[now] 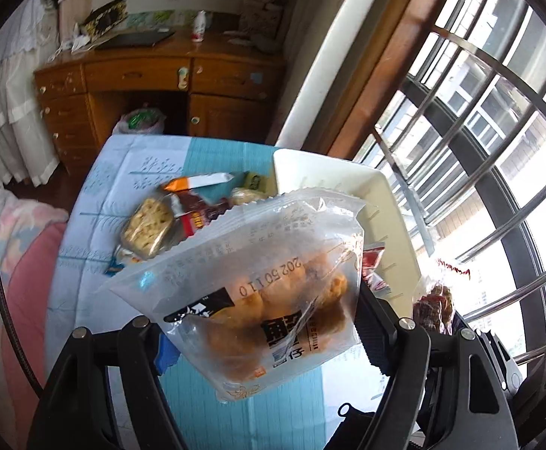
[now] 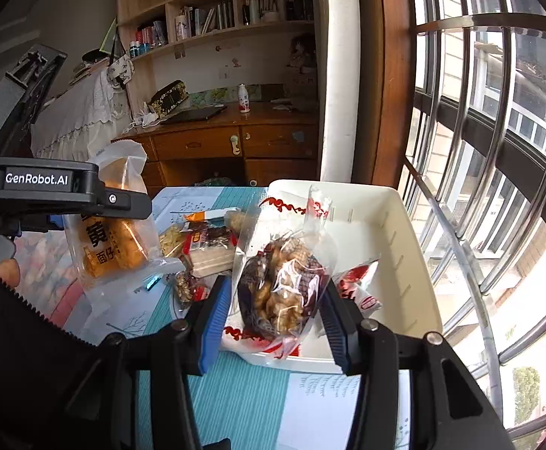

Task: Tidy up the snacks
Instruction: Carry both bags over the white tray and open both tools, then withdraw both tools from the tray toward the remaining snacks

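My left gripper [image 1: 265, 341] is shut on a clear bag of golden fried snacks [image 1: 273, 300], held up above the table; the same bag [image 2: 115, 240] hangs at the left of the right wrist view. My right gripper [image 2: 276, 311] is shut on a clear packet with red print holding brown pastry [image 2: 280, 281], lifted over the near edge of the white tray [image 2: 415, 262]. That packet also shows at the right edge of the left wrist view as a brown lump [image 1: 434, 303]. A red-and-white packet [image 2: 362, 288] lies in the tray.
A pile of several snack packets [image 1: 183, 210] lies on the blue-and-white tablecloth [image 1: 96, 195] left of the tray [image 1: 347, 176]. A barred window runs along the right. A wooden desk [image 1: 160, 82] stands beyond the table, with bedding at the left.
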Available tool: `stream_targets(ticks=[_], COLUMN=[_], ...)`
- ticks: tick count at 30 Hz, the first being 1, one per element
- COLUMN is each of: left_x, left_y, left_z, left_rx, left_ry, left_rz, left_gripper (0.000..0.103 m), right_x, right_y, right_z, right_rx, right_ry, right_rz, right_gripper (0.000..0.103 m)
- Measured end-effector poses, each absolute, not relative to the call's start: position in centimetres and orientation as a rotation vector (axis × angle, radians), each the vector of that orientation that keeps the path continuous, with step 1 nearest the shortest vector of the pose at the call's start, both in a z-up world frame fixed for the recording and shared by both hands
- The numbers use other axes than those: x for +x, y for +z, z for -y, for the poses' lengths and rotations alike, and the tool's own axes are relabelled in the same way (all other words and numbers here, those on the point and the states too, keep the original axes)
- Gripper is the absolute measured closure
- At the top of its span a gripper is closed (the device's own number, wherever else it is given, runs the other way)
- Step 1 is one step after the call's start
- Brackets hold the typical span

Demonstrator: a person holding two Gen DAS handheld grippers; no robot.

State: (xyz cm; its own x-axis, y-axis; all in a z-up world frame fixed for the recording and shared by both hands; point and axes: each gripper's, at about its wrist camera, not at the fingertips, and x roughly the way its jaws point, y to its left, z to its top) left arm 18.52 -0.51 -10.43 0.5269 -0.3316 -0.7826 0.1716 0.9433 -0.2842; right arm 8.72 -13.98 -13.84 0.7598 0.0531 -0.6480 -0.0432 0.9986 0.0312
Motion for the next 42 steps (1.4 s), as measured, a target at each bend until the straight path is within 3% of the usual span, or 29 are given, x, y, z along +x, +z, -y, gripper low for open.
stream_targets(ticks=[13,21,26,28,42], left_x=[17.6,17.9,17.6,17.5,16.2], left_y=[-9.7,-10.4,-10.3,-10.1,-10.5], left_z=[10.1,12.8,12.6,12.3,6.0], left_rx=[-0.097,-0.047,-0.063,-0.065,-0.112], left_ry=[-0.406,-0.432,-0.435,-0.431,-0.329], left_rz=[-0.904,-0.955,-0.951,-0.944,-0.964], left_gripper=[0.026,0.021,0.012,0.012,0.012], right_x=[9.0,10.1,10.6,10.6,10.1], right_y=[-13.6,-13.9,-14.6,-14.8,-14.8], right_z=[21.1,23.4,23.9,24.0,22.3], right_rx=[-0.001,0.008,0.022,0.034,0.075], right_ry=[-0.011,-0.044,-0.054,-0.051,-0.045], right_rz=[-0.69,-0.7,-0.739,-0.744,-0.744], right_gripper=[0.055,0.052,0.047,0.03,0.029])
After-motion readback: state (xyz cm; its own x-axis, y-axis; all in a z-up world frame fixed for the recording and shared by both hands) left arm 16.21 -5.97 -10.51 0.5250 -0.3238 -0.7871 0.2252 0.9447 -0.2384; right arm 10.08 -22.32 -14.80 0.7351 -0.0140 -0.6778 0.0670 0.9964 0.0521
